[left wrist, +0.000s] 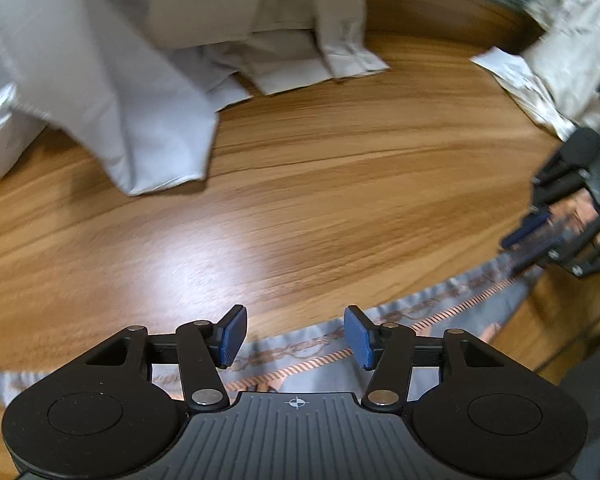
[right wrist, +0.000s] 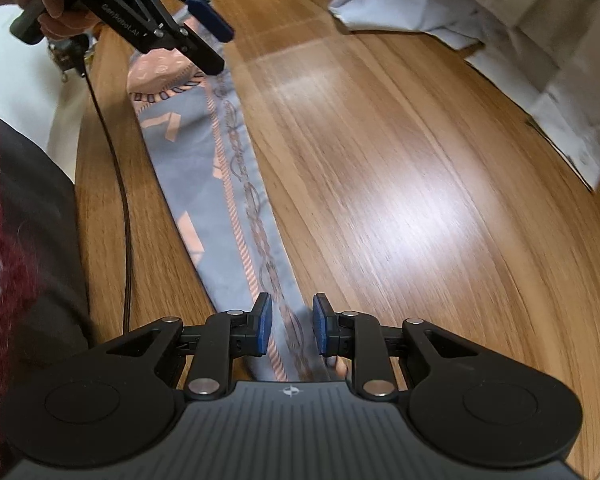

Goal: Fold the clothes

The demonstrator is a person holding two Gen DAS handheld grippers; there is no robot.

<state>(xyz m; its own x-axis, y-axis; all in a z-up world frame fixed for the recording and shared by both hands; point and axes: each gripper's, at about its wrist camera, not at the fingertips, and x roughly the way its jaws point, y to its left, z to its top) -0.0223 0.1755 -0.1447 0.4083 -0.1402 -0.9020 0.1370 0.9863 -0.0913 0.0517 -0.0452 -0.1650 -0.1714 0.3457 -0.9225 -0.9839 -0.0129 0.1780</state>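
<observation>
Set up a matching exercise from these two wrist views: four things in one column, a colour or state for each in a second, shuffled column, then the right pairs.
Things:
1. left gripper
2. patterned scarf
3. pale shirt
4. table

Colour or state:
A. brown wood grain, with a light glare
B. grey-blue with orange chain print, lying along the near edge
C. jaws apart, holding nothing
D. off-white, heaped at the far side

Pairs: 1-C, 2-B, 3-D, 4-A

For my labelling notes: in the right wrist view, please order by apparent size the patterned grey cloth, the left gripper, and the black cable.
1. patterned grey cloth, a long strip across the table.
2. left gripper, upper left.
3. black cable, long but very thin.
The gripper's distance from the camera differs, so ranks 2 and 3 are unsure.
</observation>
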